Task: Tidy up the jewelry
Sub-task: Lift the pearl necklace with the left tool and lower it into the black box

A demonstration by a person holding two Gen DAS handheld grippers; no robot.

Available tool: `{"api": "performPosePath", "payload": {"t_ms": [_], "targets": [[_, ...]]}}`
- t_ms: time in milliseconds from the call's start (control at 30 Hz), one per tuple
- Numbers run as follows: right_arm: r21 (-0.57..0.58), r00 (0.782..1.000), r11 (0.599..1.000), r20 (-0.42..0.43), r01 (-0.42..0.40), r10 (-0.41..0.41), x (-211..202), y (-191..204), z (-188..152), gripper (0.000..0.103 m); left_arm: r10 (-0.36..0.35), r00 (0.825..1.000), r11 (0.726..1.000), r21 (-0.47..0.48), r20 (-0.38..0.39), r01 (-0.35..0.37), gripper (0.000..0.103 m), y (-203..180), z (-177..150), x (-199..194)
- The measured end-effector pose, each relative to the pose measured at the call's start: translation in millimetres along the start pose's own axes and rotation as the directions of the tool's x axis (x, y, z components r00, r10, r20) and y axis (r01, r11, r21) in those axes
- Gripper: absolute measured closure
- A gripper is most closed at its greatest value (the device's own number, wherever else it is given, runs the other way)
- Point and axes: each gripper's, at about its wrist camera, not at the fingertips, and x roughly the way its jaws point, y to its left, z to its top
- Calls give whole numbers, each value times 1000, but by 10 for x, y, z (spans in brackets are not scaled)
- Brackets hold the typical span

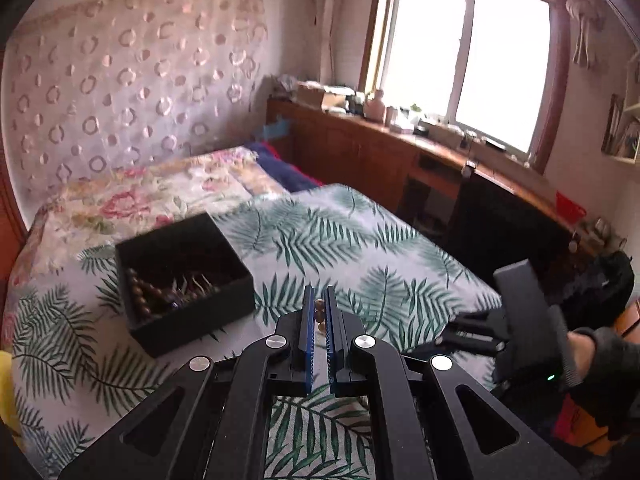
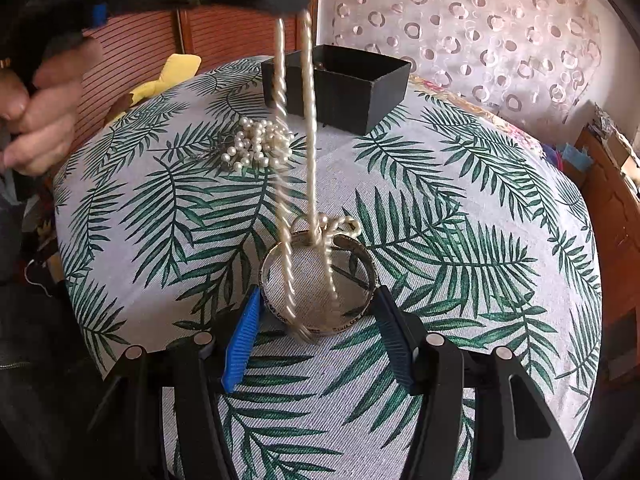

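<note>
In the left wrist view my left gripper (image 1: 319, 312) is shut on the top of a cream twisted necklace (image 2: 310, 120). The right wrist view shows that gripper (image 2: 298, 0) up high, with the necklace hanging from it in two blurred strands. Both strands drop through a metal bangle (image 2: 360, 256) lying on the leaf-print cloth (image 2: 460, 184), and a small bow (image 2: 340, 226) rests on the bangle's far rim. My right gripper (image 2: 318, 312) has its blue pads (image 2: 242, 332) against both sides of the bangle. A black box (image 2: 372, 92) stands behind, with brown beads (image 1: 138, 292) inside.
A loose heap of white pearls (image 2: 258, 144) lies between the bangle and the box. A yellow object (image 2: 172, 70) sits at the cloth's far left edge. A hand (image 2: 44, 120) holds the left gripper. A floral bed (image 1: 152, 192) and a wooden desk (image 1: 400, 148) lie beyond.
</note>
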Motion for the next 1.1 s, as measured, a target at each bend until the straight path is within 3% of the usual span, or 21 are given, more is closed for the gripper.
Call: {"api": "performPosePath", "payload": {"t_ms": [533,1100], "targets": [[24,1000,1000,-4,-12,12,31,-22,51,44,75,987,997,0,142,-76,99,98,523,-489],[5,994,1000,108,-10,9,-321,-13,471,44,157,977,988,-35,142,-153,99,412,738,-480]]}}
